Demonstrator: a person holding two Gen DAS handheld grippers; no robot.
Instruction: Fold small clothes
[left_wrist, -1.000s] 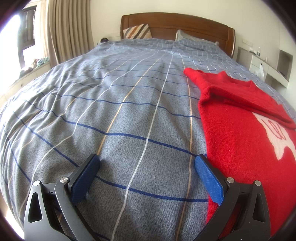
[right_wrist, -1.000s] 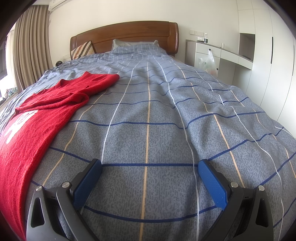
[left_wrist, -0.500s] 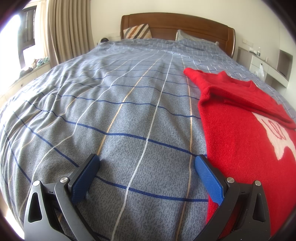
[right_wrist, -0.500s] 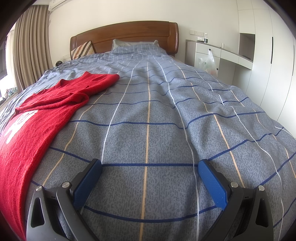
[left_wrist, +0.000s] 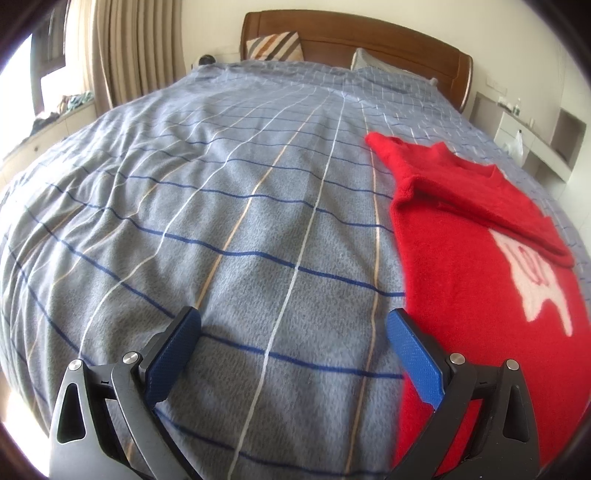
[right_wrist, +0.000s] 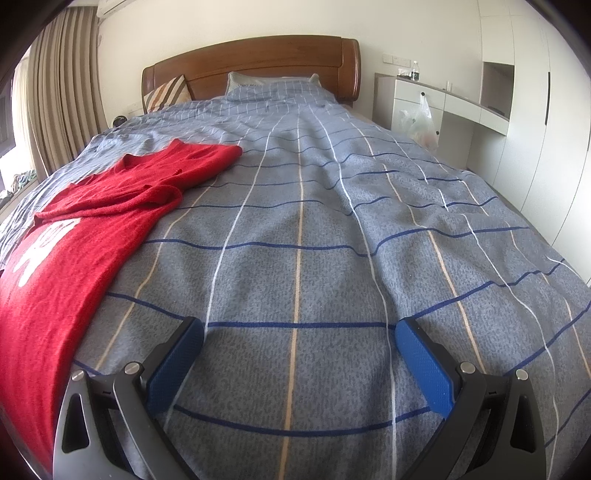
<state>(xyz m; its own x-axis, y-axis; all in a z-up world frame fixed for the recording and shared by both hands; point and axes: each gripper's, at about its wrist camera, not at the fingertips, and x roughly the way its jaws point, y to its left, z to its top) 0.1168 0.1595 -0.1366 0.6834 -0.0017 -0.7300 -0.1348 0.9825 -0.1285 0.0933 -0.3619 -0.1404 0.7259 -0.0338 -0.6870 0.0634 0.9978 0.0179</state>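
Both of my claws hang spread wide over the bed (left_wrist: 207, 206), with nothing between the blue pads. My left claw (left_wrist: 293, 343) sits low near the foot edge of the bed, its right pad just beside the left side edge of the red sweater (left_wrist: 476, 280); my right claw (right_wrist: 299, 350) hovers over bare checked cover, with the sweater (right_wrist: 74, 240) off to its left. So the garment lies lengthwise between my two claws, hem toward the foot edge and neckline toward the headboard (right_wrist: 258, 62), face up with its white motif (left_wrist: 532, 280) showing. One sleeve (left_wrist: 480, 199) looks already laid across the chest, while the other end of the upper part (right_wrist: 207, 162) reaches out toward the bed's middle. I judge the fold is only begun. To do it well, I should bring each claw to a matching corner of the hem, pinch only the knit and not the cover beneath, since both fabrics are soft and a deep bite would drag the bedding along. Then lift both corners evenly and carry them toward the neckline, keeping the hem straight so the sides stay aligned. The knit looks thick and fuzzy, so it may cling to the cover; a small lift before travelling should free it.
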